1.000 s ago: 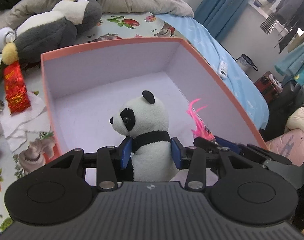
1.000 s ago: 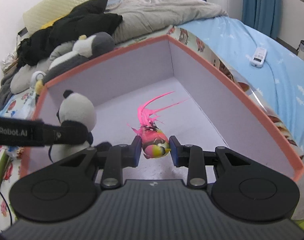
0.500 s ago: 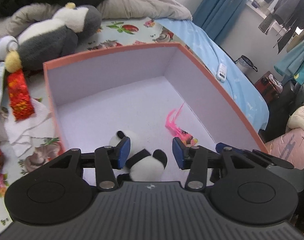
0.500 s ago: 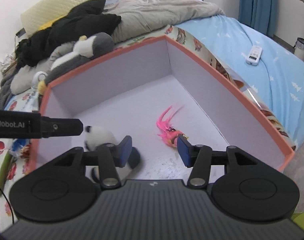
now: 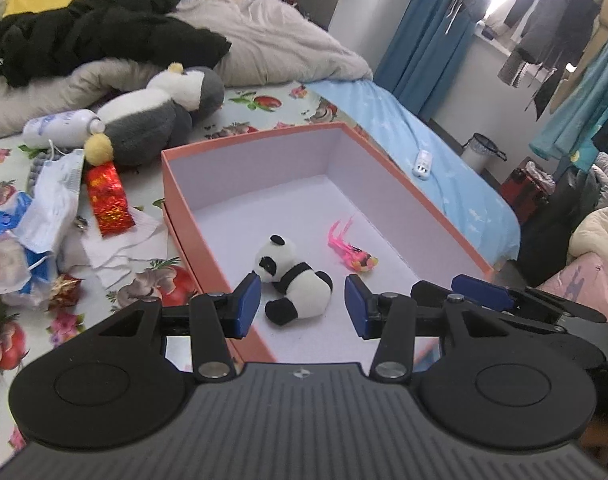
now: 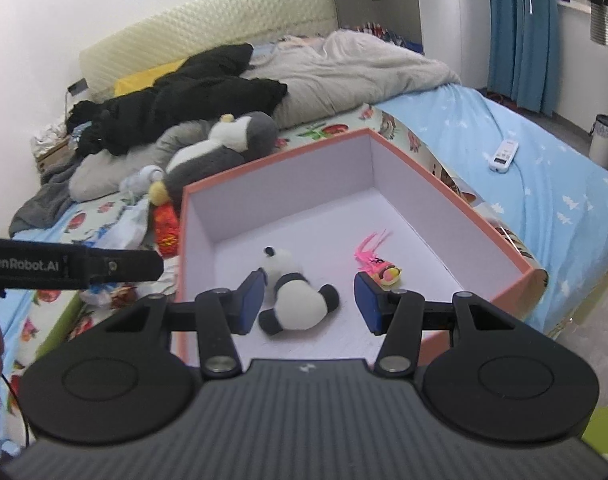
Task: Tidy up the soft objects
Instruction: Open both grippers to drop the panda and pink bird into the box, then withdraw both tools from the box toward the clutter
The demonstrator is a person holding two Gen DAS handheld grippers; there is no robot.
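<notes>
Box floor: panda below open jaws

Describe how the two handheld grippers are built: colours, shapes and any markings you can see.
Both the left gripper and right gripper have black linkage arms with silver rivets, blue pads, two round discs and a ribbed grey body. The left one's side reads "GenRobot.AI" in white.

The box is open on top, and its far half is bare. Near the front lie a toy panda and a pink feather toy, apart, with a free gap between them. Left of the box, papers and a plush penguin crowd the bed.
</notes>
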